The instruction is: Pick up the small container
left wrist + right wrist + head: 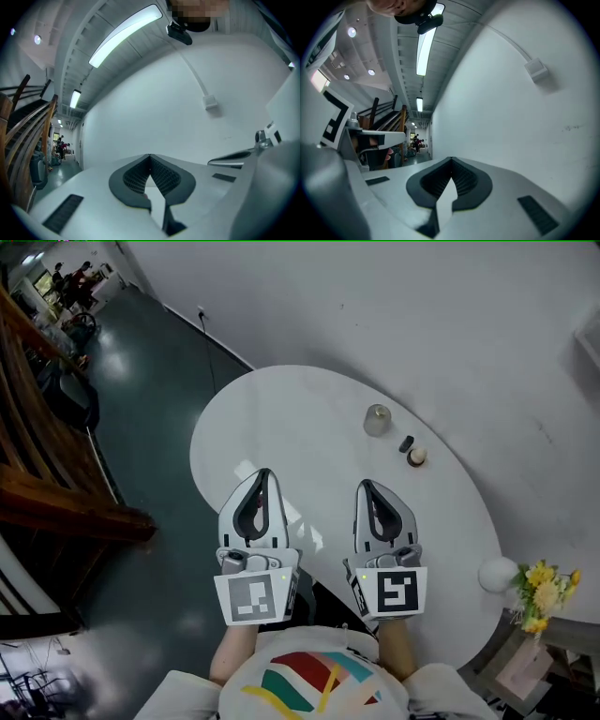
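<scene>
A small clear container with a pale lid point(377, 420) stands upright on the far side of the round white table point(281, 427). My left gripper point(263, 473) hovers over the near left of the table, shut and empty. To its right my right gripper point(365, 486) is also shut with nothing in it, well short of the container. In the left gripper view the jaws point(150, 155) meet at their tips against a white wall. The right gripper view shows its jaws point(451, 160) closed too, tilted up at wall and ceiling. The container appears in neither gripper view.
Beyond the container lie a small dark object point(406, 443) and a little round piece with a pale top point(417, 457). A white globe point(497, 574) and yellow flowers point(544, 594) sit past the table's right edge. A wooden stair rail point(56, 465) runs at the left.
</scene>
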`<control>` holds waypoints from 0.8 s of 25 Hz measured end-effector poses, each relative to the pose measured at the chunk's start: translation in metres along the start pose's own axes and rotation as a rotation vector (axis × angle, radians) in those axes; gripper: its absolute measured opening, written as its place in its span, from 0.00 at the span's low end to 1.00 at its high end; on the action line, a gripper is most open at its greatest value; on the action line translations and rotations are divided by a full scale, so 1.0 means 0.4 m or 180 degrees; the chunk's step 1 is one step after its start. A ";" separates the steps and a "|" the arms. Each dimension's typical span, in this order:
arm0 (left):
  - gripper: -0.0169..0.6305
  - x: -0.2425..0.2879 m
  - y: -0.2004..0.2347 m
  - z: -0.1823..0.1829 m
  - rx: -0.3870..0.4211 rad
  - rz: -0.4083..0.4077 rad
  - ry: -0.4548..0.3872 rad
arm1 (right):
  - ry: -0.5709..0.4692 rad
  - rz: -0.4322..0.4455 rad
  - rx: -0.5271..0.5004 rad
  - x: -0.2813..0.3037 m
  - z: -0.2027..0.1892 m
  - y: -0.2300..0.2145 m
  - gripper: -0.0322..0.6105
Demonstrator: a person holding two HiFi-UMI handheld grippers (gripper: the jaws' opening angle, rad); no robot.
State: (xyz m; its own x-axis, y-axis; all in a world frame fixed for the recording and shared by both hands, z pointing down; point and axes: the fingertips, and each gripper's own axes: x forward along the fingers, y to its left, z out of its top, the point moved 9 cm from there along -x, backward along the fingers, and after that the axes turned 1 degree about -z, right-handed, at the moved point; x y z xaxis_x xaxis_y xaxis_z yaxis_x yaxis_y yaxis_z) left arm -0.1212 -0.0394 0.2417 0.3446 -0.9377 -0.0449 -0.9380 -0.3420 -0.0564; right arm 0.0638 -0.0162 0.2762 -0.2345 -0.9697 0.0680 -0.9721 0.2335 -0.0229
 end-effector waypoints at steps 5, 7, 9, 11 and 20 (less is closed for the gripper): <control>0.05 0.058 -0.002 -0.033 -0.0032 -0.0016 0.0167 | 0.0049 -0.0103 0.0049 0.051 -0.028 -0.049 0.07; 0.05 0.075 -0.002 -0.043 -0.0079 -0.0028 0.0218 | 0.0061 -0.0095 0.0025 0.057 -0.033 -0.055 0.07; 0.05 0.095 -0.003 -0.050 -0.0112 -0.0064 0.0237 | 0.0041 -0.0090 0.0001 0.064 -0.035 -0.060 0.07; 0.05 0.111 -0.003 -0.056 -0.0103 -0.0127 0.0249 | 0.0049 -0.0103 -0.0042 0.070 -0.037 -0.062 0.07; 0.05 0.182 -0.032 -0.052 -0.0175 -0.0527 0.0194 | -0.0014 -0.0373 -0.0154 0.065 -0.008 -0.055 0.07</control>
State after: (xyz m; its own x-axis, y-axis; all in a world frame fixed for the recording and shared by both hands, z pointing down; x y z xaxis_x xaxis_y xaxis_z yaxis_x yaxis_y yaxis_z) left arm -0.0849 -0.1044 0.2598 0.4931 -0.8697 0.0210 -0.8699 -0.4933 -0.0033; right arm 0.0793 -0.0464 0.2818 -0.1195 -0.9908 0.0630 -0.9920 0.1217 0.0331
